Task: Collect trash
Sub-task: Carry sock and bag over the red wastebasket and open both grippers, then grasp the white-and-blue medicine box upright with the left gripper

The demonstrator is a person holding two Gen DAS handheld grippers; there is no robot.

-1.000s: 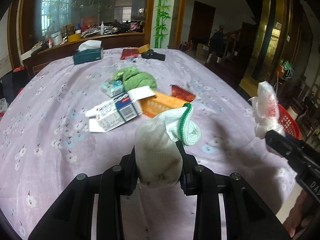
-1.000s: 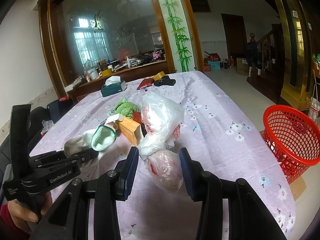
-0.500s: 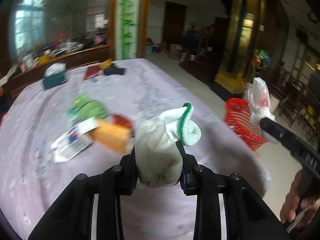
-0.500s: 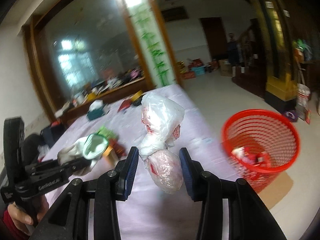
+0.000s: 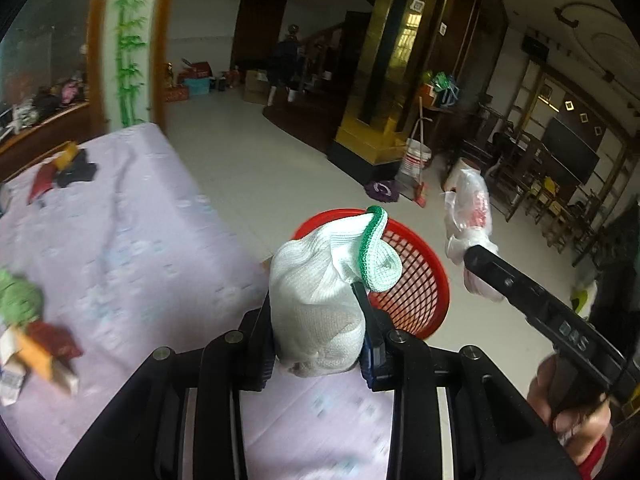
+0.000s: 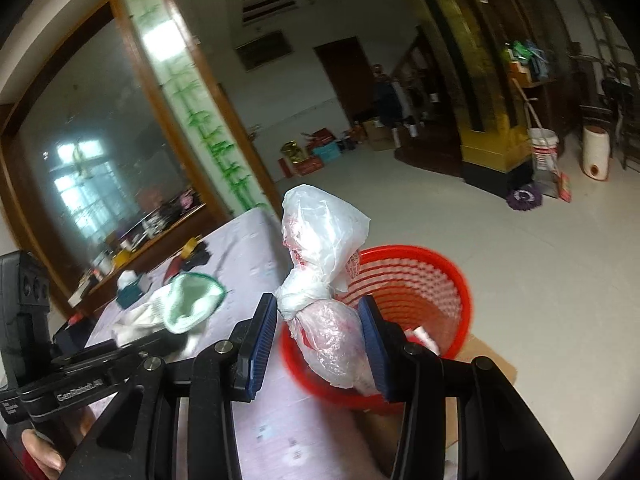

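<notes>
The left gripper [image 5: 318, 336] is pinching a bunched white knit glove [image 5: 316, 296] between its black fingers [image 5: 370, 326]; the fabric is ribbed and soft, and its green-edged cuff is flopping over to the right at centre frame. The right gripper [image 6: 318, 334] is clamping a knotted, crinkly translucent plastic bag [image 6: 326, 280] with pinkish-red print showing through; its blue ridged fingers [image 6: 260, 334] are pressing the lower bulge while the loose top is puffing upward.

A round red plastic basket [image 6: 444, 280] with lattice walls is sitting on the floor at lower centre of the right wrist view, directly behind the bag. Inside it, a pale rolled scrap [image 6: 424, 336] is lying against the near right wall. In the left wrist view the basket is peeking out behind the glove.

The bench [image 5: 132, 248], draped in lilac floral cloth, is filling the left of that view, carrying a green crumpled cloth [image 5: 18, 300] and flattened cartons [image 5: 36, 356] at the left edge.
</notes>
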